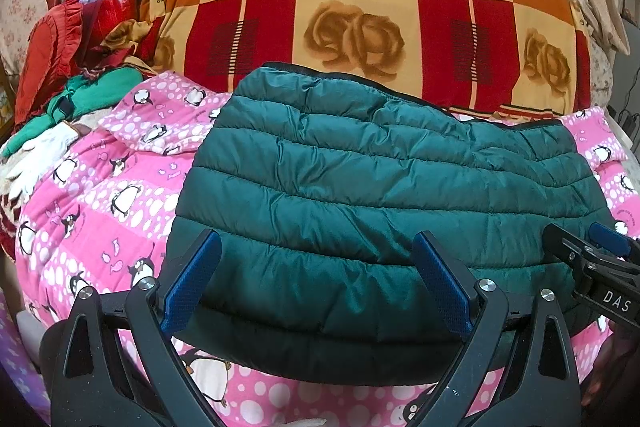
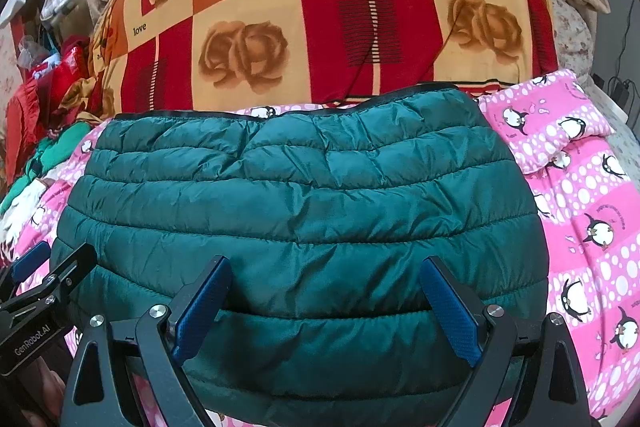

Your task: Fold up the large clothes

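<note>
A dark green quilted puffer jacket [image 1: 360, 187] lies folded into a wide block on the pink penguin blanket [image 1: 100, 195]; it also shows in the right wrist view [image 2: 304, 211]. My left gripper [image 1: 316, 267] is open, its blue-padded fingers [image 1: 192, 287] spread over the jacket's near edge, holding nothing. My right gripper [image 2: 326, 287] is open too, fingers [image 2: 448, 307] spread over the near edge further right. The right gripper shows at the right edge of the left wrist view [image 1: 592, 259], and the left gripper at the left edge of the right wrist view [image 2: 44, 279].
A big rolled quilt with red, orange and cream rose squares [image 1: 360, 7] lies behind the jacket. A heap of red and green clothes and a white glove [image 1: 68, 75] sits at the left. A pink penguin pillow [image 2: 548, 123] lies at the right.
</note>
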Demonstrator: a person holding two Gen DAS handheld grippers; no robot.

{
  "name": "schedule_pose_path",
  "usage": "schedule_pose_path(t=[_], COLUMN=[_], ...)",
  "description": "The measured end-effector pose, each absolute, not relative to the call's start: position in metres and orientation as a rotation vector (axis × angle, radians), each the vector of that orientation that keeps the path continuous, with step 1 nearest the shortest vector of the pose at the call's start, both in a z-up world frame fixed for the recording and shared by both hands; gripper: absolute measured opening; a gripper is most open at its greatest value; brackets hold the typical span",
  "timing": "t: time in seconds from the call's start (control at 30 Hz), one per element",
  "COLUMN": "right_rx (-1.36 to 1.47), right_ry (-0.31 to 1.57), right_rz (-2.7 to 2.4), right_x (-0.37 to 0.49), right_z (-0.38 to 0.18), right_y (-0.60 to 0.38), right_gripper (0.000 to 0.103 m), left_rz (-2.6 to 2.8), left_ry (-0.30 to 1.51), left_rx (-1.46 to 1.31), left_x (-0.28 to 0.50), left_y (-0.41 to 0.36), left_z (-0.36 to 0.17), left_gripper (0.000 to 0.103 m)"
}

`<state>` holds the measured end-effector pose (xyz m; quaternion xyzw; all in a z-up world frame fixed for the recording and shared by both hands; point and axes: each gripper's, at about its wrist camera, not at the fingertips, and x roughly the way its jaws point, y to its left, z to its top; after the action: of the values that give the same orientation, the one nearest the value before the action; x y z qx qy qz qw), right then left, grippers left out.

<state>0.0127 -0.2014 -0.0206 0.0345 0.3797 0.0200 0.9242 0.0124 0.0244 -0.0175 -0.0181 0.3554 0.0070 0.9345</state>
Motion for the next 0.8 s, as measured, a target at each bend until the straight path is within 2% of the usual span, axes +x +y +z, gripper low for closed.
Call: schedule_pose_path(t=[0.8], right_rx=[0.072], right_ry=[0.784], right_rz=[0.041], right_x=[0.0150], right_z=[-0.0215], right_y=[-0.2017], right_gripper=[0.094], left_rz=[0.014], left_ry=[0.734], left_rx=[-0.020], left_x=[0.0140], left_y=[0.0216], left_z=[-0.0193], left_gripper=[0.097])
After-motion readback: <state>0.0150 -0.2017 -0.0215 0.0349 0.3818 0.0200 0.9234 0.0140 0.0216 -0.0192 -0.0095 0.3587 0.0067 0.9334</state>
